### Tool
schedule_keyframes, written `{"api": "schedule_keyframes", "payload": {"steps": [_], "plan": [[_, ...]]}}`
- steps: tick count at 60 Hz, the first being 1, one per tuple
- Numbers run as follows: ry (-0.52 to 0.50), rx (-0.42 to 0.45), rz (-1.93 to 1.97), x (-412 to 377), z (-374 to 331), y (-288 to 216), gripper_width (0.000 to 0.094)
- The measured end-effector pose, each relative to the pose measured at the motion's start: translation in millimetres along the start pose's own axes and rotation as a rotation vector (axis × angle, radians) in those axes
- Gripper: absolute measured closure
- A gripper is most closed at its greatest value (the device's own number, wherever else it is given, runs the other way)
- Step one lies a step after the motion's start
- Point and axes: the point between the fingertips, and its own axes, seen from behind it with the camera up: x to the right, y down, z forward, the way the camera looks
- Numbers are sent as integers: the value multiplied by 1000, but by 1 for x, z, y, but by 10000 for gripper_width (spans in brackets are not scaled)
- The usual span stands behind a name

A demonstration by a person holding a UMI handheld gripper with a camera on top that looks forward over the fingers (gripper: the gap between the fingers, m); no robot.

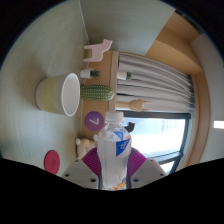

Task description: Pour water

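My gripper [113,170] is shut on a clear plastic water bottle [113,148] with a blue and white label; the purple pads [90,160] press on both its sides. The bottle points forward between the fingers, its white cap [113,117] at the far end. The whole view is rolled sideways. A cream-coloured cup [60,94] with its open mouth turned toward the bottle sits on the light table surface [40,50], beyond the fingers and to the left of the cap. The fingertips are hidden behind the bottle.
A green cactus-shaped toy [97,92] lies beside the cup. A pink animal figure [98,50] stands further off, and another small figure [135,104] near grey curtains [160,85]. A purple round object [93,120] and a pink disc [52,160] lie close to the bottle.
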Motion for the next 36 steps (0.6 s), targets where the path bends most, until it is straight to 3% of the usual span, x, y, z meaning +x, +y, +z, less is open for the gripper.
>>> {"api": "schedule_keyframes", "payload": {"steps": [24,36], "plan": [[98,181,-717,-5,23,-70,617],[99,203,-824,-17,22,-77,619]]}}
